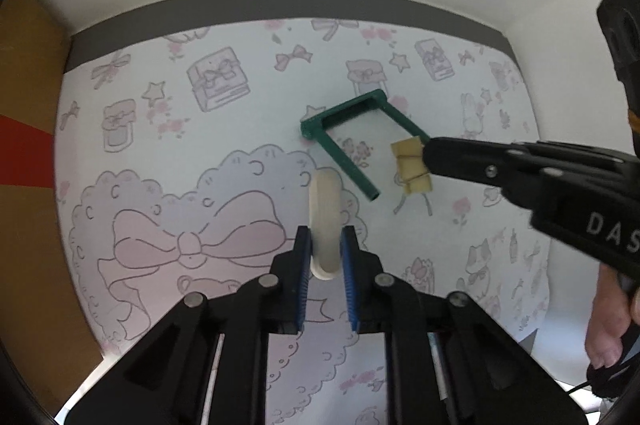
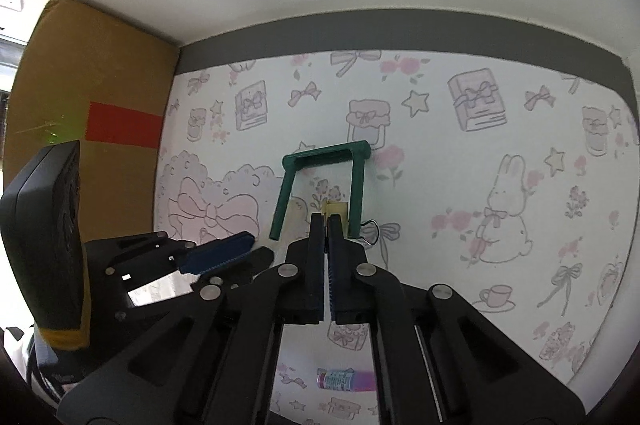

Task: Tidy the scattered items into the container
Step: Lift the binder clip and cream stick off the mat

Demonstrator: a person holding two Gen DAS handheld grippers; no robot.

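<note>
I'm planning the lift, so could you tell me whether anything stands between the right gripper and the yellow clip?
Nothing visible does: the right gripper is already shut on the yellow clip. The legs of the green frame flank the clip, one close beside it, so lifting straight up seems safest.

White letters "DAS" stand on the right claw [image 1: 424, 149] body at four o'clock, cut off by the frame edge. The small tube [image 2: 340, 380] label is illegible.

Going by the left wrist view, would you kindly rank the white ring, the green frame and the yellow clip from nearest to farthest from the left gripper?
1. White ring, between the left gripper's pads.
2. Green frame, ahead, slightly right on the patterned mat.
3. Yellow clip, farther right, held by the right gripper; close to the frame's near leg, so nearly tied.
</note>
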